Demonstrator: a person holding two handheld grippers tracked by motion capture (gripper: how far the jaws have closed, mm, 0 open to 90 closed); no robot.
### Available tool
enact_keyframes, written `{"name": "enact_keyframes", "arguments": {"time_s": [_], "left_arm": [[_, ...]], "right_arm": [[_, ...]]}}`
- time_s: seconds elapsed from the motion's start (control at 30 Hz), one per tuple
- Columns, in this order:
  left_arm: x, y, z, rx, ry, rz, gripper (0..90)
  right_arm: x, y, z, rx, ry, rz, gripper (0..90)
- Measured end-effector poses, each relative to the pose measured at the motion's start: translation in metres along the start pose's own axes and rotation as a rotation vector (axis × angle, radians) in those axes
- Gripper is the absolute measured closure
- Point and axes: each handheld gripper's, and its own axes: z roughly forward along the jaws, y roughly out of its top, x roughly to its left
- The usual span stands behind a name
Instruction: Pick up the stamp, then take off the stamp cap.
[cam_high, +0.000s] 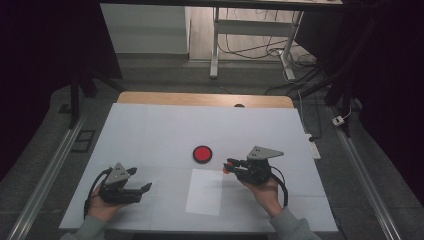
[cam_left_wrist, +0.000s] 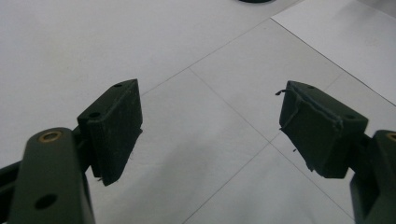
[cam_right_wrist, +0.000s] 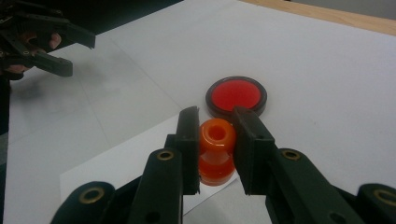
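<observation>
White tabletop, spool held just near of the dish.
Right gripper (cam_right_wrist: 215, 140) clamps the orange plastic spool (cam_right_wrist: 216, 151) upright, likely bound for the red round dish (cam_right_wrist: 236, 96); left gripper (cam_left_wrist: 210, 130), jaws apart, idles far left.

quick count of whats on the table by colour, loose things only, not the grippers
orange: 1, the spool clamped in the right hand-held gripper
red with dark rim: 1, the round disc
white: 1, the paper sheet
total: 3
</observation>
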Motion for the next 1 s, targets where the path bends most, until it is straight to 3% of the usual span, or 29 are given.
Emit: {"name": "enact_keyframes", "arguments": {"time_s": [0.4,1.0], "left_arm": [[-0.003,0.002,0.002,0.004,-0.004,0.011,21.2],[-0.021,0.022,0.017,-0.001,-0.043,0.052,21.2]], "right_arm": [[0.000,0.001,-0.001,-0.003,-0.003,0.001,72.1],[0.003,0.003,0.001,-0.007,0.007,-0.004,72.1]]}}
